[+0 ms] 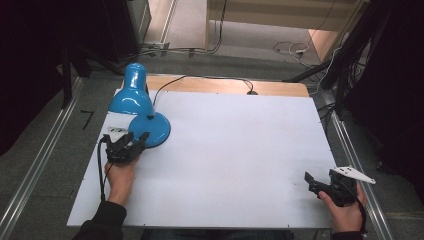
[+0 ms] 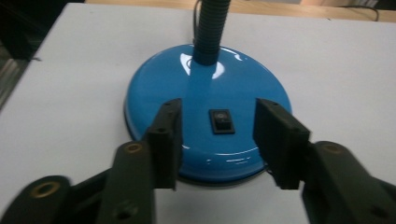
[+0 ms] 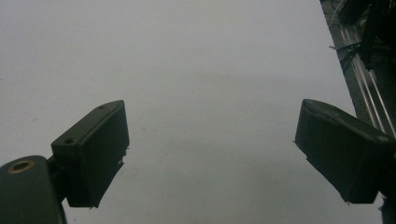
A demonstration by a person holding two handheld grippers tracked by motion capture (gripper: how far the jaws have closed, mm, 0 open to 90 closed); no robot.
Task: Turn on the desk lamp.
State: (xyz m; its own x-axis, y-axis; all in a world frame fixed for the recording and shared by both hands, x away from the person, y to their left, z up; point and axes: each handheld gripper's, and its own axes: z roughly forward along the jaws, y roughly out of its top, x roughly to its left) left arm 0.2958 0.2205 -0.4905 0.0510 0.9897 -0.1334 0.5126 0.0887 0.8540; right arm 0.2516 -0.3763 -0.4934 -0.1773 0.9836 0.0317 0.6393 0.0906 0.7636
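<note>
Two grippers are in my hands over the white bench (image 1: 225, 150). At the left of the high view I see the left gripper (image 1: 134, 139) just at the near edge of the blue desk lamp (image 1: 137, 107), which stands in the upper left of the bench with its shade tipped toward the far corner. Through the left gripper view, my fingers (image 2: 166, 140) stand apart on either side of the black rocker switch (image 2: 221, 121) on the lamp's round base (image 2: 205, 93), not closed on anything. The right gripper (image 1: 314, 184) sits low at the lower right, its fingers (image 3: 93, 154) spread wide over bare bench.
</note>
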